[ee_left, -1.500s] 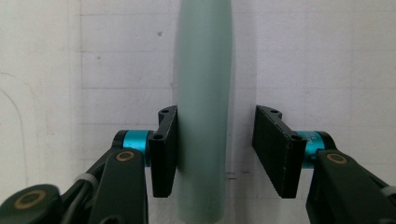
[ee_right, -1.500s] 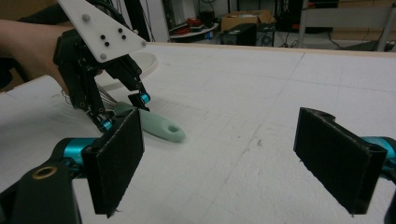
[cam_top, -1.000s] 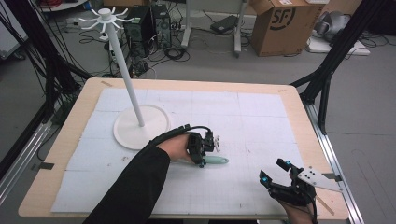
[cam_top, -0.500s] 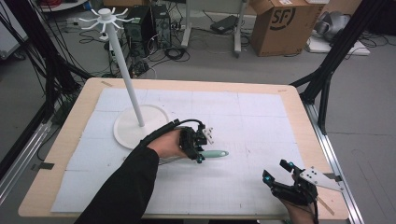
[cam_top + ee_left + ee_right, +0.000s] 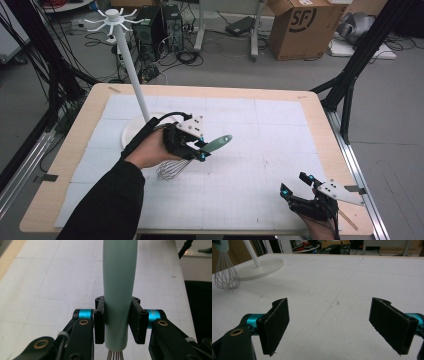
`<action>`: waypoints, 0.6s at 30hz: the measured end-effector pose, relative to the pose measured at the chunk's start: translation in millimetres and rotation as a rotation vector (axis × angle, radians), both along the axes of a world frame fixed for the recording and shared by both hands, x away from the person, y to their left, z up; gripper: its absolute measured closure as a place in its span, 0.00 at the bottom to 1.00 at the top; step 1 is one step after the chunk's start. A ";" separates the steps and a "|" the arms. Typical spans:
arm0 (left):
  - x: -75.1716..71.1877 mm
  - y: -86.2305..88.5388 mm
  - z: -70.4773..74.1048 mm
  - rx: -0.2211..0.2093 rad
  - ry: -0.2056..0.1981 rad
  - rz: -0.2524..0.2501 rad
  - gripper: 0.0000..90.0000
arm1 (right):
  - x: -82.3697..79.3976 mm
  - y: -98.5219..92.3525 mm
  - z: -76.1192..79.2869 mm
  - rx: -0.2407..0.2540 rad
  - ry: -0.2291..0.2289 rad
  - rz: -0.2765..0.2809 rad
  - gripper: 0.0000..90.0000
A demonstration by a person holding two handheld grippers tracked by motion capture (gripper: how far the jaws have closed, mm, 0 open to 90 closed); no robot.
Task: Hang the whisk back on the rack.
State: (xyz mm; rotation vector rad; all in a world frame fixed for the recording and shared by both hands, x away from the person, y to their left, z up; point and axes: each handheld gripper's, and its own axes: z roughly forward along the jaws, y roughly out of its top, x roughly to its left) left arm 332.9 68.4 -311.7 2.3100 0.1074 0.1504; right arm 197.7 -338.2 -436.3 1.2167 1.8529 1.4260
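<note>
On the white table mat (image 5: 260,125), the left gripper (image 5: 200,150) is clamped on the green handle of a whisk (image 5: 215,145), raised off the surface near the white stand (image 5: 131,65). At the near right edge, the right gripper (image 5: 296,186) has its jaws wide apart and holds nothing.

Left hand-held gripper (image 5: 200,148) clamped, right hand-held gripper (image 5: 295,186) open

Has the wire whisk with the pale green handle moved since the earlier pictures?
Yes. The wire whisk with the pale green handle, gripped by the left gripper, has lifted off the mat, its handle now tilted upward, near the white stand base.
</note>
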 end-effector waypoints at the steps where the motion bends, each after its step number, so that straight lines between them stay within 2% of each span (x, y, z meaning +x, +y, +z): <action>1: -1.5 6.1 3.0 -0.016 -0.007 0.007 0.77 | -0.2 0.3 0.0 0.002 0.002 -0.002 0.17; 6: -5.2 32.1 17.2 -0.096 -0.023 0.051 0.77 | -0.8 0.0 0.4 0.011 0.000 -0.012 0.17; 9: -5.4 46.4 29.3 -0.141 -0.047 0.073 0.77 | -1.6 0.3 0.8 0.010 -0.004 -0.014 0.17; 11: -6.5 56.8 38.2 -0.181 -0.054 0.068 0.77 | -1.9 0.6 1.1 0.007 -0.011 -0.015 0.17; 13: -7.4 67.5 46.8 -0.220 -0.079 0.072 0.77 | -1.7 1.7 0.8 0.009 -0.009 -0.014 0.17; 18: -4.9 92.7 63.9 -0.300 -0.112 0.135 0.77 | -2.2 3.5 0.8 0.003 -0.009 -0.003 0.17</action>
